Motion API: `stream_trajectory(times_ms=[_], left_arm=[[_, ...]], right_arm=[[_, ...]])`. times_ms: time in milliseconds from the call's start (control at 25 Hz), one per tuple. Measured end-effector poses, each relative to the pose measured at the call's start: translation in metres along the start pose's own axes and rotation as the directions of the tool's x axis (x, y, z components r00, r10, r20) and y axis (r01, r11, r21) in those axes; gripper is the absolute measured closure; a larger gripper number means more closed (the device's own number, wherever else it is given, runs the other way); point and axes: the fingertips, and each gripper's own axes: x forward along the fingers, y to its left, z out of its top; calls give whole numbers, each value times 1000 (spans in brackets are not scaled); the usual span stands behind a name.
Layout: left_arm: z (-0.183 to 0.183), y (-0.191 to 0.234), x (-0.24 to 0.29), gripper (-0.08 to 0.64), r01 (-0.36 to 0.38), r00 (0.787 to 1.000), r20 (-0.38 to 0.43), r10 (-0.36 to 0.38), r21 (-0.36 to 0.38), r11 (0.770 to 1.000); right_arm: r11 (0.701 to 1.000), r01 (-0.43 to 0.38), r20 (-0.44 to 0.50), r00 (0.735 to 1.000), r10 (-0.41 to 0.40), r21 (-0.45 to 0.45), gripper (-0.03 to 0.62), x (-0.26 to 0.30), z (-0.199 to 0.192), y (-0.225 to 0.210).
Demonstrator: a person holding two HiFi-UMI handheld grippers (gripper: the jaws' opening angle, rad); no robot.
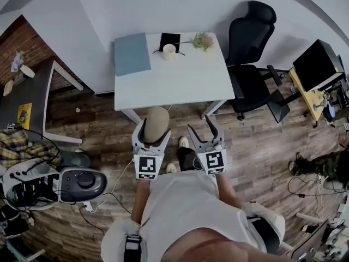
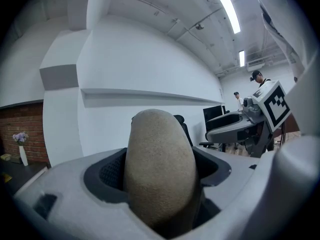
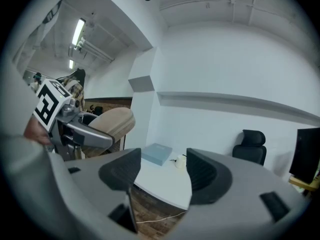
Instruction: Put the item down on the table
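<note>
A tan, egg-shaped stone-like item stands between the jaws of my left gripper, which is shut on it, short of the near edge of the white table. In the left gripper view the item fills the space between the grey jaws. In the right gripper view the item shows at the left. My right gripper hangs open and empty beside it, over the wooden floor. The right gripper has the table showing between its jaws.
On the table lie a blue folder, a black notebook, a cream cup and a small flower bunch. A black office chair stands to the right. A grey desk and a white machine stand left.
</note>
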Motion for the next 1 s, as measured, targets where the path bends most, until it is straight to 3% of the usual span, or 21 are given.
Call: stream_trajectory(times_ms=[1000], left_arm=[[17, 29, 135, 169, -128, 991, -48, 128, 7, 992]], right_arm=[[993, -115, 37, 993, 115, 5, 316, 112, -3, -114]])
